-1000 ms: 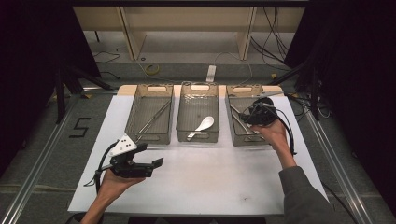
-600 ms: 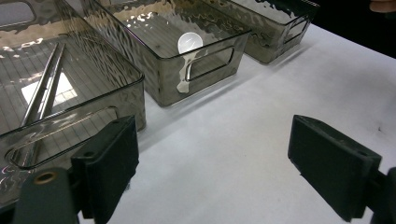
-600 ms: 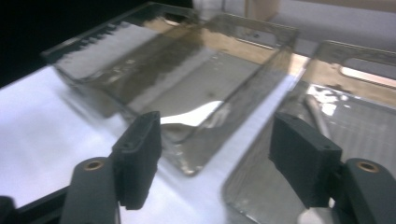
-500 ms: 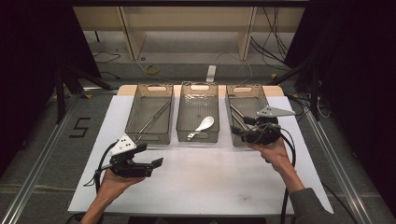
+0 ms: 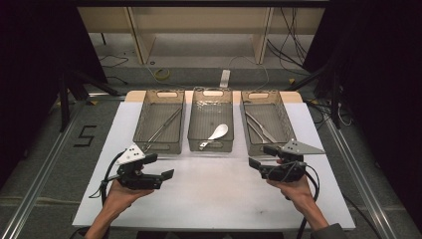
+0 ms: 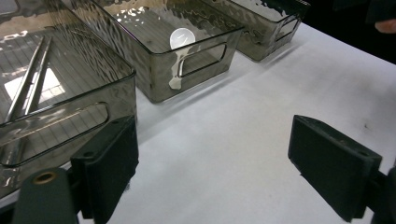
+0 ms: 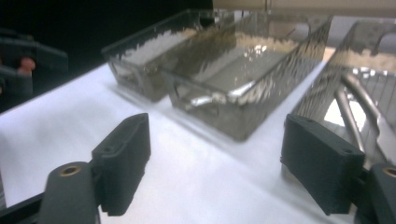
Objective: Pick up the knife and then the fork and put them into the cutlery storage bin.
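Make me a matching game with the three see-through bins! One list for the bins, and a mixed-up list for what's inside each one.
Bins:
1. left bin
2. middle bin
3. right bin

What is inside:
A. a white spoon
B. metal cutlery pieces, too small to name
C. a pair of long thin sticks, likely chopsticks

Pairs: 1-C, 2-A, 3-B

Smoky clear plastic bins (image 5: 210, 124), rippled glossy walls; white matt table cover (image 5: 219, 194); shiny metal tongs (image 5: 261, 127).
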`<state>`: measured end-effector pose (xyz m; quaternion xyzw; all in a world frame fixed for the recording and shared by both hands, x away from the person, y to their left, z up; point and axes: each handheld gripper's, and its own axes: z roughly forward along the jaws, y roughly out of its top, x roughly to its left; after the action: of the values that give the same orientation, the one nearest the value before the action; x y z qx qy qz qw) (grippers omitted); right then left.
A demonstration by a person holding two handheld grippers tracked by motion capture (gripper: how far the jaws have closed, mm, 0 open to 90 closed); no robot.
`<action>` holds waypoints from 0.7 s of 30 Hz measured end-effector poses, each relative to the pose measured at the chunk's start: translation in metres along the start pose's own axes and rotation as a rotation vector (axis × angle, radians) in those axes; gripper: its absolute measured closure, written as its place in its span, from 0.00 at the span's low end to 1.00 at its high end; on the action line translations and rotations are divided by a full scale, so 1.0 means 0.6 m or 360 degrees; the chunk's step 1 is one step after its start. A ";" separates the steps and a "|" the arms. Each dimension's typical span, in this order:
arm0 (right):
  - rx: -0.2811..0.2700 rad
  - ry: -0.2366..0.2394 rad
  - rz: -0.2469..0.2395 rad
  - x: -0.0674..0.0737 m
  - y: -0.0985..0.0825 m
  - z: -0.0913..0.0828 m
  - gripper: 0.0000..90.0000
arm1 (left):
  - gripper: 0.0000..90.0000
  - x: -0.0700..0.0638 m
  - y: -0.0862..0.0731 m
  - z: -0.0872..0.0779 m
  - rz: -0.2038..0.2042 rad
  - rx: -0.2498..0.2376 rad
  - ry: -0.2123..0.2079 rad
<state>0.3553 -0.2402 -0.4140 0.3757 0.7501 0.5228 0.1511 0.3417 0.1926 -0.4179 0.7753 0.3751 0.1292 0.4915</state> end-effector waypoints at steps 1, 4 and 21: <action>0.0006 0.0001 0.0005 0.002 -0.005 -0.003 0.26 | 0.17 -0.001 0.000 0.000 0.0005 0.0001 -0.0004; -0.0020 0.0005 0.0034 0.008 -0.017 -0.011 0.25 | 0.17 -0.003 0.000 0.000 -0.0005 -0.0002 -0.0023; -0.0021 -0.0004 -0.0002 0.040 -0.049 -0.026 0.24 | 0.17 -0.005 0.001 -0.005 0.0003 -0.0061 -0.0041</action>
<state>0.3175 -0.2380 -0.4302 0.3748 0.7467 0.5272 0.1549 0.3386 0.1923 -0.4154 0.7676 0.3655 0.1268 0.5110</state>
